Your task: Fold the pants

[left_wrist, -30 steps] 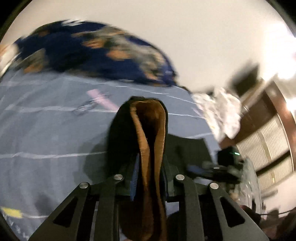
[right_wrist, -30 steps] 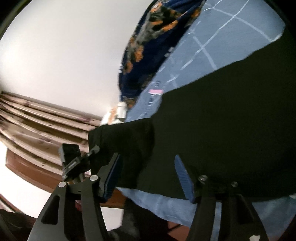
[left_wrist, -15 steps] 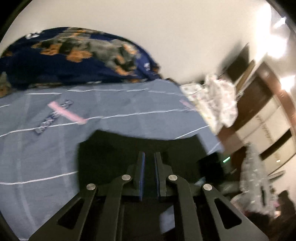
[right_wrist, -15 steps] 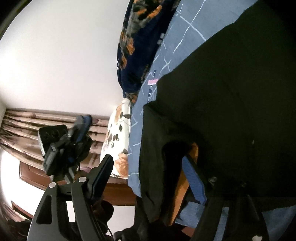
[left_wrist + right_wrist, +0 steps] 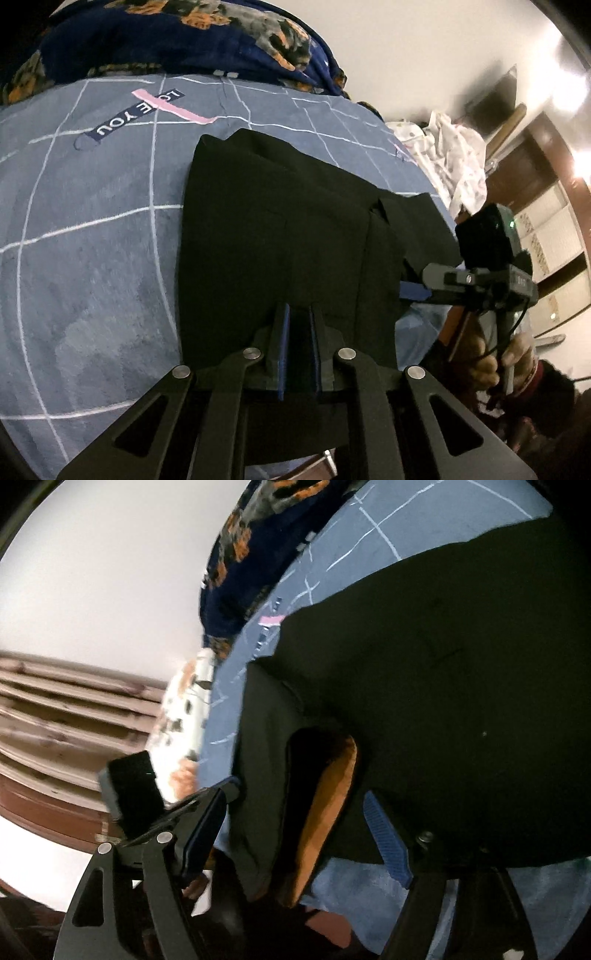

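1. Black pants folded flat on blue grid bedsheet.
2. L gripper jaws nearly closed, pinching pants' near edge.
3. R gripper jaws wide, pants' orange-lined waist between, pads not pressing.

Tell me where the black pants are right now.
The black pants lie folded on the blue grid bedspread, centre of the left wrist view, below the dark floral blanket.
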Motion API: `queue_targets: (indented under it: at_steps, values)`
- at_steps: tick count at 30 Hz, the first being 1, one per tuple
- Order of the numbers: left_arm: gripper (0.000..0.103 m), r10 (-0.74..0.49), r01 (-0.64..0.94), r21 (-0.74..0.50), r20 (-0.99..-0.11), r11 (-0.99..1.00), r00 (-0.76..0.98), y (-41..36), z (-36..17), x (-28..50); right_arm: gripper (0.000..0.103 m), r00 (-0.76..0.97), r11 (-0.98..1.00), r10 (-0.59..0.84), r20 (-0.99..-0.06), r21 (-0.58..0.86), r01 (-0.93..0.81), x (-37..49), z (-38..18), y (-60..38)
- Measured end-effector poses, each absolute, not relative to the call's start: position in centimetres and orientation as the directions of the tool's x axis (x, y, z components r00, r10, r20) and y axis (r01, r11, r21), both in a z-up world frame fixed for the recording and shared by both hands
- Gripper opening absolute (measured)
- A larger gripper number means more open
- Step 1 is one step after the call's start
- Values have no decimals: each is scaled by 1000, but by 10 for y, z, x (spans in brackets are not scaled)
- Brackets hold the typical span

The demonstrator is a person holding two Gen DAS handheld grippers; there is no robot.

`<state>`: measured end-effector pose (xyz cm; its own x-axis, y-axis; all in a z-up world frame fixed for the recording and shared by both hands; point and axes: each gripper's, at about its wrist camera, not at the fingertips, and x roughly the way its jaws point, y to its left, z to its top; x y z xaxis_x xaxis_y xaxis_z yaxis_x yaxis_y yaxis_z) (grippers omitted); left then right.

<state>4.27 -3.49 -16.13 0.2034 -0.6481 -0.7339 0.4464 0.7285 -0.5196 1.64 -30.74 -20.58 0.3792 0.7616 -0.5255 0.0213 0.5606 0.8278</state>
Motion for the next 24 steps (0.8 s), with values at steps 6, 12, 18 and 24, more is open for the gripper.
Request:
queue_targets:
  at_steps: [6,12,18,24]
  values:
    - [12,-701,377,-609,-688,698,186,-23,-175,49,79,338,563,774,-535,826,19,16,-211,-272]
    - [12,-696,389,-596,-689,702,200,-20,-173,46,71,334,612,752,-568,790,-33,17,-209,-246]
    - [13,-666,371,-572,-715,731,210,-24,-158,47,17,342,631,731,-590,776,-11,23,-203,-258]
    - [45,-668,406,-548,-696,731,262,-34,-121,45,12,495,617,699,-516,785,-52,32,-138,-335]
